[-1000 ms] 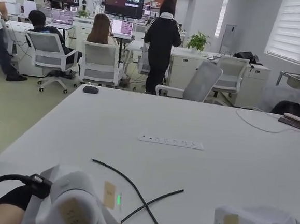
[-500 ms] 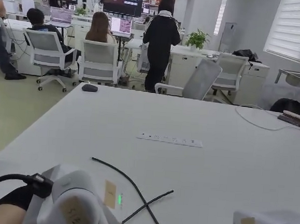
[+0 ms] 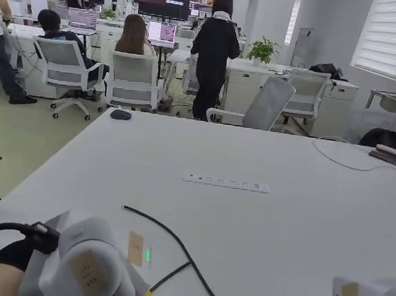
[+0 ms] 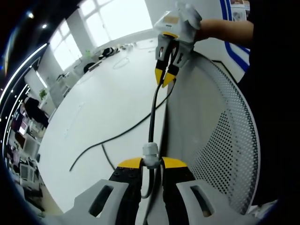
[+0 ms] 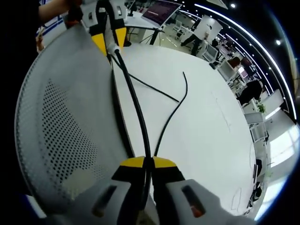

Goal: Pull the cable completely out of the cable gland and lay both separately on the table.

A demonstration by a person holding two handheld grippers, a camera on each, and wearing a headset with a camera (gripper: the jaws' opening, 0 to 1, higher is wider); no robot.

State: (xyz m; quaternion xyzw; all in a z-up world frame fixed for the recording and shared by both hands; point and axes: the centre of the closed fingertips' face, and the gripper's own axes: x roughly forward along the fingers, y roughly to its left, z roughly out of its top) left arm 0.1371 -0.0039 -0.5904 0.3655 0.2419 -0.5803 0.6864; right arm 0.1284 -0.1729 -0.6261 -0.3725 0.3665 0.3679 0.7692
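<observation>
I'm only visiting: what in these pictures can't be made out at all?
Left gripper view: how much cable sits inside the cable gland; the left gripper covers it with its jaws.
Right gripper view: the cable's length behind the right gripper, hidden by its jaws.
Head view: both grasps, cut off by the bottom edge.
Head view: the markings on the white strip, too small to tell.

White table (image 3: 302, 218) carries black cable (image 3: 170, 233), power strip (image 3: 226, 182).

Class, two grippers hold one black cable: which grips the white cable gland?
The left gripper: the white cable gland sits between its jaws, whereas the right gripper pinches only bare black cable.
</observation>
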